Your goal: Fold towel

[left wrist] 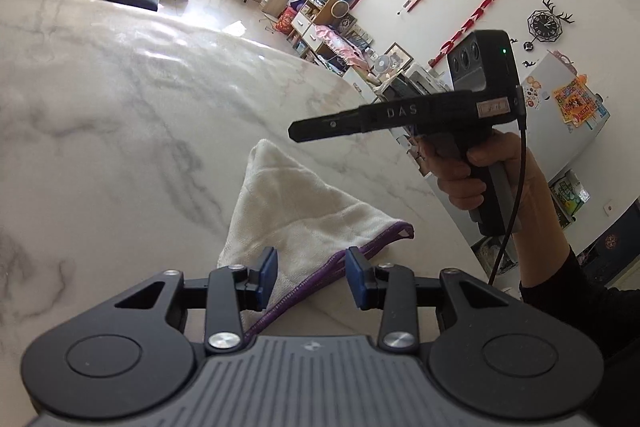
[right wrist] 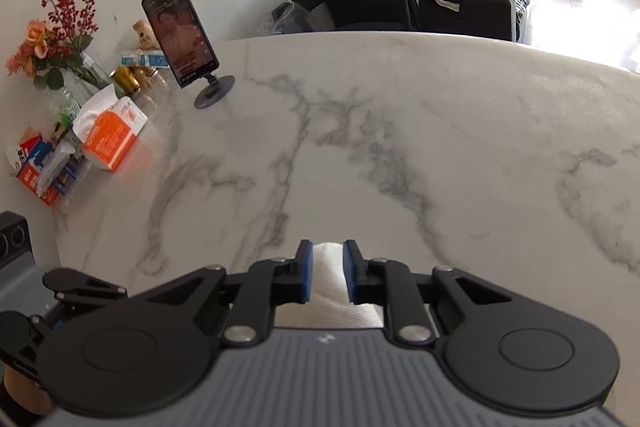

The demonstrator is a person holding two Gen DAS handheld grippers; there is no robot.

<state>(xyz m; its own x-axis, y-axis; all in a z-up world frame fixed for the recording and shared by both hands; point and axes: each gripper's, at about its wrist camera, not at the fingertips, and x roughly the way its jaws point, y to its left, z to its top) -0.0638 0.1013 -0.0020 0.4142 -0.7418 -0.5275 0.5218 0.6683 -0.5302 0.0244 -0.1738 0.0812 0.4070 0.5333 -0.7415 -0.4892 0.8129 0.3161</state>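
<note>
White marble table (left wrist: 120,115) with grey veins fills both views, a sitting room behind it. On it, the left gripper (left wrist: 311,277) hangs with its blue pads parted, and the towel (left wrist: 296,215) lies under and just beyond them; its purple-trimmed edge runs between the pads, neither of which presses on it. The right gripper (right wrist: 328,273) has its pads close together with a hump of white towel (right wrist: 328,291) showing in the gap; whether they pinch the cloth or hang just above it cannot be told. From the left wrist view, the towel is a cream terry cloth, doubled into a rough triangle with one rounded corner pointing away and a purple hem along the near side. Right of the towel, a hand (left wrist: 476,175) holds the right gripper's black body above the table. Left of the towel, at the table's far side, a phone (right wrist: 180,33) leans on a stand beside an orange tissue box (right wrist: 114,139) and flowers (right wrist: 52,31).
</note>
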